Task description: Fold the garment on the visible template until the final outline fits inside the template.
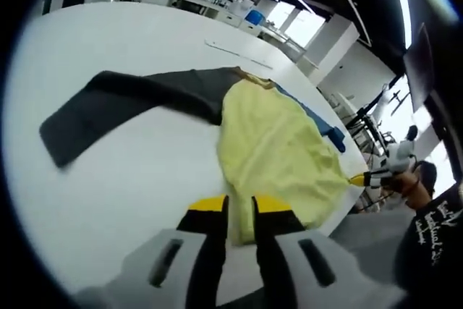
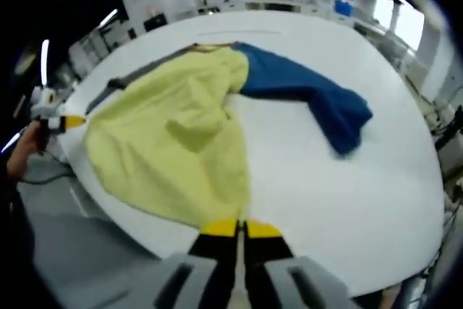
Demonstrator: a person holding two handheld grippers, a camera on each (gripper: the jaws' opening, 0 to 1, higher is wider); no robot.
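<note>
A garment with a yellow body (image 1: 278, 142), a dark grey sleeve (image 1: 108, 106) and a blue sleeve (image 1: 318, 124) lies spread on the white table (image 1: 130, 186). My left gripper (image 1: 240, 211) is shut on the yellow hem, with cloth pinched between its yellow-tipped jaws. My right gripper (image 2: 239, 229) is shut on the hem of the yellow body (image 2: 173, 142) at the table's near edge. The blue sleeve (image 2: 318, 95) stretches off to the right. The right gripper (image 1: 365, 177) appears at the garment's far corner in the left gripper view; the left gripper (image 2: 69, 122) appears at the left corner in the right gripper view.
A thin pale line (image 1: 239, 52) is marked on the table beyond the collar. A person's hand (image 1: 409, 182) and dark sleeve show at the right. Grey floor (image 2: 79, 251) lies below the table edge. Desks and windows stand behind.
</note>
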